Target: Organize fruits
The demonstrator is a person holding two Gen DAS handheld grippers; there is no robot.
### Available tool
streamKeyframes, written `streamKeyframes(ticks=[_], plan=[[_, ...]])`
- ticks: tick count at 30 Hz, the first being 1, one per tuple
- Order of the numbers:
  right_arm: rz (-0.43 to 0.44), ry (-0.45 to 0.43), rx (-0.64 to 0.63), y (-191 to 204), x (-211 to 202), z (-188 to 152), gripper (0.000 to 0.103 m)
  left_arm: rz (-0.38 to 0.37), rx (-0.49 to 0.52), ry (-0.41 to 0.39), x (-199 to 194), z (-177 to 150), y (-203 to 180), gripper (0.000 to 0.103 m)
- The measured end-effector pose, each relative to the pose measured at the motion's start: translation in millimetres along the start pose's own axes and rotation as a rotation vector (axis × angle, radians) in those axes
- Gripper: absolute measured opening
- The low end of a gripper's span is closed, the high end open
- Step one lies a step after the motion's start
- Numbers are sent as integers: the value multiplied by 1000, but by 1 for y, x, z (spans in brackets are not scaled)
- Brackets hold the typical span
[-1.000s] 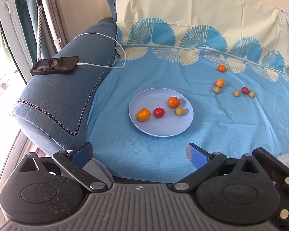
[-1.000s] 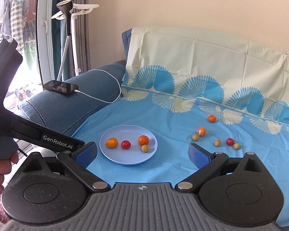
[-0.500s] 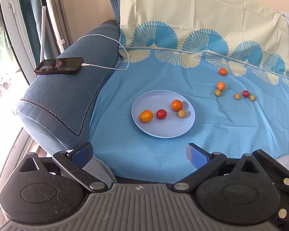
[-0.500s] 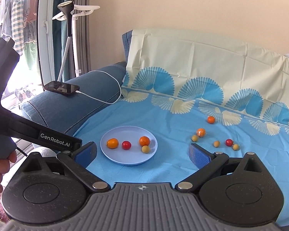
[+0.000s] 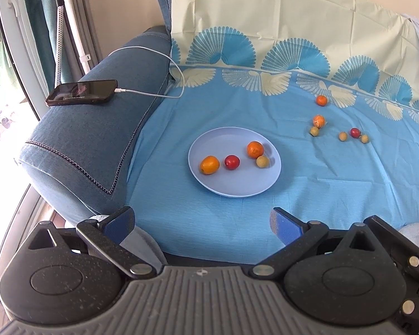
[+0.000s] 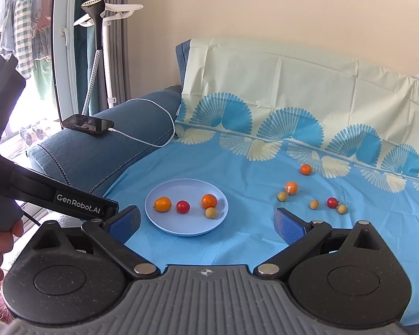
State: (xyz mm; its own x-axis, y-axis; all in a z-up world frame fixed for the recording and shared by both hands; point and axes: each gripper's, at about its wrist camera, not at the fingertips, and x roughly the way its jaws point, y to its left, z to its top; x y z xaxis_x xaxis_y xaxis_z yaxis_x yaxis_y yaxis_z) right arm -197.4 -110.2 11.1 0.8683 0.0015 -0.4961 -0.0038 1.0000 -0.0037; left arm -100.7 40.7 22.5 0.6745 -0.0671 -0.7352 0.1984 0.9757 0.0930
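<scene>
Four on the plate: a pale blue plate [image 6: 164, 224] sits on a blue patterned sheet [image 6: 248, 240] spread over a sofa; on it, from left to right, are an oval orange fruit [image 6: 162, 204], a red cherry tomato [image 6: 183, 206], a round orange fruit [image 6: 209, 201] and a small yellow-green fruit [image 6: 211, 212] touching it.
Six loose on the sheet: well to the right of the plate lie a small yellow-green fruit [image 6: 282, 196] touching an orange one [image 6: 291, 187], another orange fruit [image 6: 305, 169] further back, then a yellow-green fruit [image 6: 314, 204], a red tomato [image 6: 332, 202] and a last yellow-green fruit [image 6: 341, 209] just beside it.
Far left, off task: a phone [image 6: 88, 124] on a charging cable [image 6: 153, 111] rests on the sofa arm [image 6: 103, 153].
Left claw [image 5: 202, 220]: released, fingers spread wide, empty, held low at the near edge of the sheet in front of the plate.
Right claw [image 6: 206, 223]: released, empty, also short of the plate.
Likely step: reaching for a loose fruit to add to the plate.
How to do it well: the right claw seems better placed; choose a fruit standing apart, or approach a touching pair from its free side. Close gently, since round fruit rolls on soft fabric and tomatoes bruise. Set it down on a bare part of the plate.
</scene>
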Motion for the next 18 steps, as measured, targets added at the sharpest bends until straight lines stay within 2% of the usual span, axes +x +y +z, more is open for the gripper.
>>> streamKeyframes(ticks=[18], plan=[[17,67,51,-10,21,-7,101,9,23,85,30,2,-8,103]])
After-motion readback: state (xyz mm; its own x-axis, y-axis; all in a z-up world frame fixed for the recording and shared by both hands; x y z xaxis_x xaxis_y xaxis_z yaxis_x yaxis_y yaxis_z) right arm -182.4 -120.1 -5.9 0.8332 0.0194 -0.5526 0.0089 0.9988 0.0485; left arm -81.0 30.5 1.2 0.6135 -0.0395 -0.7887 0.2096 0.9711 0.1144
